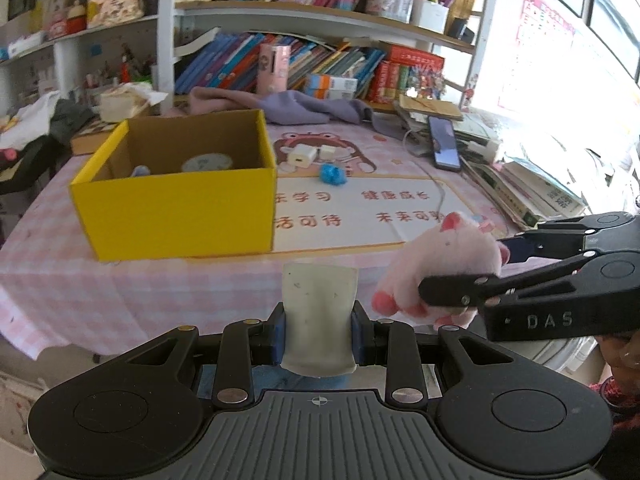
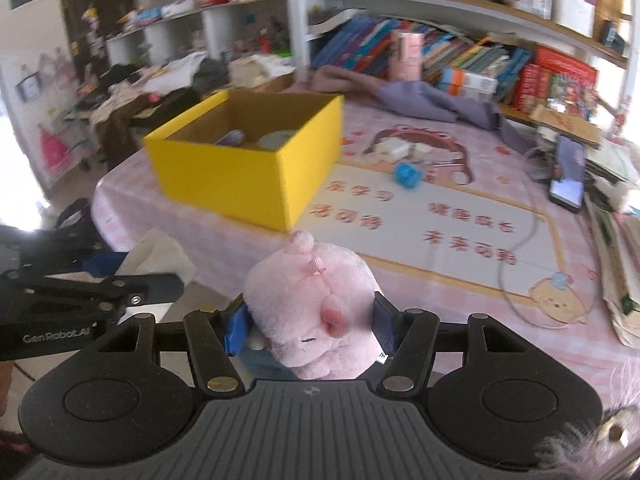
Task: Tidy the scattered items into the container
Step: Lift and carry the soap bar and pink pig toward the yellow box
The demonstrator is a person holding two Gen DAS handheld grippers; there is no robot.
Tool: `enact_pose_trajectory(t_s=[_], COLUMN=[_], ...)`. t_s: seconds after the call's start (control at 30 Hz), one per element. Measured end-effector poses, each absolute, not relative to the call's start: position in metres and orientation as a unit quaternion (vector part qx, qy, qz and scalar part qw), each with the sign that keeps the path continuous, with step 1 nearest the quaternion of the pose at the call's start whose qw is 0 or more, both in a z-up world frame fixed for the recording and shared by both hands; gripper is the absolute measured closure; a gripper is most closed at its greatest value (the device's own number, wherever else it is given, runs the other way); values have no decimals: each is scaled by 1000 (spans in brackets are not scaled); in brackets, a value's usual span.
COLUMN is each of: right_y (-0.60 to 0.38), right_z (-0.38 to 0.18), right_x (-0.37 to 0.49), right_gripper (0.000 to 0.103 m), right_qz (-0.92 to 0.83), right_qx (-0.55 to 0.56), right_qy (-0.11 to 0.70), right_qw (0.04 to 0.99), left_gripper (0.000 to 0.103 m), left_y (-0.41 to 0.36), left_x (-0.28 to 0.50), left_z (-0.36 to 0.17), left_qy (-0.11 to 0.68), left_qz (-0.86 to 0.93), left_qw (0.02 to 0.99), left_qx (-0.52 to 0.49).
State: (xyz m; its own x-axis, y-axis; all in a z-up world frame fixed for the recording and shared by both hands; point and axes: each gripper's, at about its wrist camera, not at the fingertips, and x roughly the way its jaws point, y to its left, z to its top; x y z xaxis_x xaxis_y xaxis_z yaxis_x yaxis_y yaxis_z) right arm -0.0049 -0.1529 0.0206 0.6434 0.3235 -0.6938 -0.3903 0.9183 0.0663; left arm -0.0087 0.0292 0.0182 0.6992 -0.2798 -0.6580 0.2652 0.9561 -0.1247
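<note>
The left gripper (image 1: 319, 322) is clamped on a pale, off-white flexible piece (image 1: 319, 312) that stands up between its blue pads, held in the air at the near edge of the desk (image 1: 120, 288). The right gripper (image 2: 310, 328) is clamped on a pink plush toy (image 2: 312, 304), also clear of the desk and just to the right of the left gripper. The yellow box (image 1: 180, 208) sits open on the pink checked cloth with a round item and a bluish one inside; a blue fuzzy item (image 1: 332, 174) and a white charger (image 1: 300, 159) lie on the mat right of the box.
</note>
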Motion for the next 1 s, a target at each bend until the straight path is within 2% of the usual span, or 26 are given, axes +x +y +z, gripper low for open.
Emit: enact_pose_trajectory(t_s=[0.4,1.0], right_y=[-97,-51], right_z=[16,40], right_x=[-4,28], right_gripper=[45,45], right_qz=[280,333], right_qx=[-67,-87], right_qy=[379,320], right_qw=[879,883], left_gripper=[74,75], left_y=[74,117], left_x=[-25,-7], left_z=[18,41], left_qy=[361,323], left_qz=[-87,-40], left_qw=[928,945], left_qx=[-23,-31])
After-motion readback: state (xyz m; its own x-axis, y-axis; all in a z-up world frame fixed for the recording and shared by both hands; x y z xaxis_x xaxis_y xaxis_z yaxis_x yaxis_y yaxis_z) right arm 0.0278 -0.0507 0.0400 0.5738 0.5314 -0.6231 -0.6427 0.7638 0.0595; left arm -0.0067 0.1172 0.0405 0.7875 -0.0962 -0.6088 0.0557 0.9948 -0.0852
